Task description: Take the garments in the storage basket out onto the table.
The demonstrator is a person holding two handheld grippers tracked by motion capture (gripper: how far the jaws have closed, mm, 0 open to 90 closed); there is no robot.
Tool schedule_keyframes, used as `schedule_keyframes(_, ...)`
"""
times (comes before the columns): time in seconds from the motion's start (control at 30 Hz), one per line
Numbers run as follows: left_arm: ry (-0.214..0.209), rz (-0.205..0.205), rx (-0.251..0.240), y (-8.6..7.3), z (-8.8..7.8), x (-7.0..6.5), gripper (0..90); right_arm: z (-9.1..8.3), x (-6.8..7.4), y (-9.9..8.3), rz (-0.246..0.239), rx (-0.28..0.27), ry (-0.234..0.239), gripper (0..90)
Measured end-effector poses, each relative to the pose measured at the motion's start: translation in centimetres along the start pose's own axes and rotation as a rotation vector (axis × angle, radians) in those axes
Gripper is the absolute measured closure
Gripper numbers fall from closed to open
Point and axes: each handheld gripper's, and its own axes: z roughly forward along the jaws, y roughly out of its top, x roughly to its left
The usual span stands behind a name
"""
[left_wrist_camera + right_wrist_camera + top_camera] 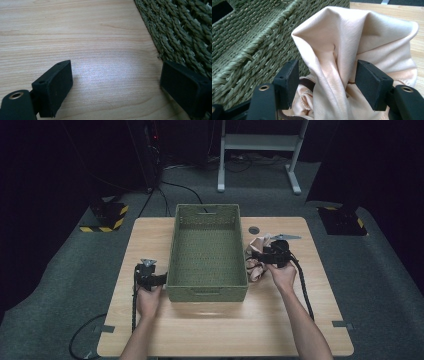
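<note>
Nearest the camera in the high view, we see two bare forearms reaching in over the pale wood-grain counter (225, 320), where strips of grey tape mark its near corners. The left gripper (159, 279) rests on the counter against the left wall of the rectangular olive-green woven basket (207, 292), and in the left gripper view we find its jaws spread wide over bare wood, one jaw lying against the weave, nothing between them. The right gripper (250, 255) sits just beside the basket's right wall, at the crumpled peach-coloured satin cloth (257, 267). In the right gripper view we see its jaws apart on either side of an upstanding fold of that cloth (342, 57), not closed on it. The cloth lies on the counter, touching or nearly touching the basket's outer wall. Beyond it, we note a small round grey disc (254, 230) set in the counter. Farther off, grey carpet (65, 265) surrounds the counter, with two black bases edged in yellow-and-black tape (106, 217), trailing cables and a white metal frame (260, 145) against the dark room.
</note>
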Motion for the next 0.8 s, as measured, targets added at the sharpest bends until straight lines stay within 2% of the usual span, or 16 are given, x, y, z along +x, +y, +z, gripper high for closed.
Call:
schedule_keyframes(0.57, 0.0, 0.0, 0.0, 0.0, 0.0, 0.0, 11.4, -2.1, -0.5, 0.6, 0.031, -0.092, 0.022, 32.4)
schedule_keyframes(0.8, 0.001, 0.0, 0.0, 0.0, 0.0, 0.0, 11.4, -3.0, -0.6, 0.8, 0.034, -0.116, 0.016, 31.1)
